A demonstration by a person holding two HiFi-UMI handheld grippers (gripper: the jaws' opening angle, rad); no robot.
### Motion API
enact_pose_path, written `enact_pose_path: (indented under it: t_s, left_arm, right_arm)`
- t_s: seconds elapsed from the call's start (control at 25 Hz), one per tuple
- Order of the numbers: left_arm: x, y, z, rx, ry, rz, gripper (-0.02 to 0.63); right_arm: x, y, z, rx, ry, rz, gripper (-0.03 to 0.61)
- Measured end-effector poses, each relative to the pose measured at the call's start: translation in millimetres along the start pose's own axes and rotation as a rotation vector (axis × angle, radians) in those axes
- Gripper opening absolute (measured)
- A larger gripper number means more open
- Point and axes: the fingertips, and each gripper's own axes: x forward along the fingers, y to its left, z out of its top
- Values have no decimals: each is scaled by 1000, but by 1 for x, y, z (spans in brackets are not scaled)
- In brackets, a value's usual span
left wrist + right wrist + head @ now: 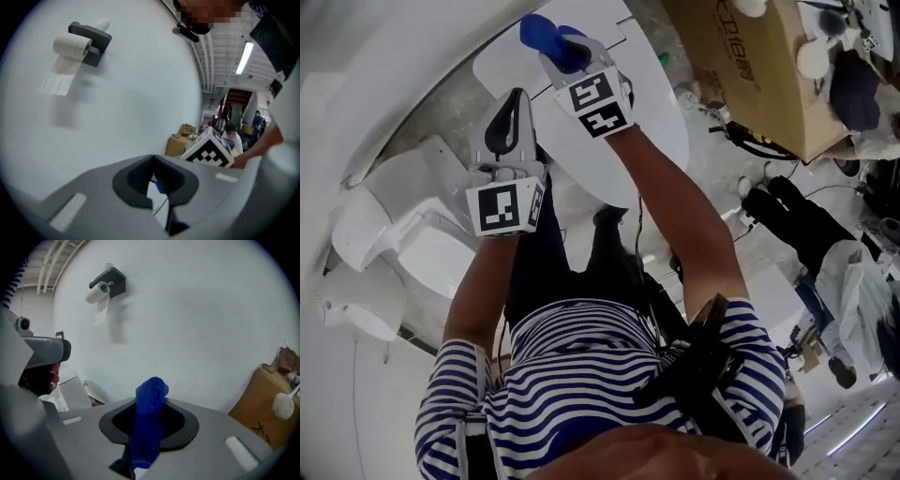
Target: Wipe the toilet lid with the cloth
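L gripper point(514, 111) by the lid's left edge, jaws together, empty. White toilet lid point(661, 131), long axis upper-left to lower-right. R gripper point(565, 58) clamps the blue cloth point(546, 36), bunched lengthwise, poking past the tips toward the lid's far end.

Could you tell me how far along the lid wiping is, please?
Done: the cloth is clamped in the right hand-held gripper. In hand: it is held above the toilet lid, touching nothing. Left: the wiping itself; the lid shows no trace either way. The left hand-held gripper is shut, empty.
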Motion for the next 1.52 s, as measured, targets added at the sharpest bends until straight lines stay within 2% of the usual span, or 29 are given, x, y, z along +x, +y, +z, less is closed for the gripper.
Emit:
enact_pose_path:
  t_s: [0.44, 0.6, 1.0, 1.36, 1.52]
  left_arm:
    - [55, -42, -45, 35, 87, -126, 3]
    - [63, -42, -71, 36, 138, -146, 2]
    - [65, -20, -114, 33, 203, -149, 2]
    - [62, -10, -118, 14, 207, -125, 2]
    - [59, -6, -110, 3, 177, -106, 2]
  right_arm:
    - [10, -149, -87, -19, 94, -183, 107]
    - [25, -178, -124, 15, 127, -215, 107]
    - [72, -182, -177, 71, 151, -190, 107]
    - [77, -177, -176, 91, 151, -186, 107]
    - [78, -162, -174, 103, 144, -172, 107]
